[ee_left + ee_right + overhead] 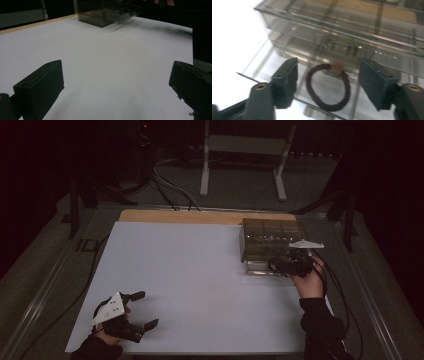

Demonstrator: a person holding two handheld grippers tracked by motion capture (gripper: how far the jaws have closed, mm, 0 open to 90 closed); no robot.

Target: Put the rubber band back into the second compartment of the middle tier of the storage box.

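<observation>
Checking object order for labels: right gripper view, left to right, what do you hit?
Left jaw of the right tongs → hair tie lying in the open drawer of the smoky clear box → right jaw. The jaws stand apart, clear of the tie.

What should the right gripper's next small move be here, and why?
Probably draw the right gripper back from the drawer. Its jaws stand apart, the hair tie lies loose in the pulled-out drawer of the clear organizer, and neither pad touches it.
</observation>
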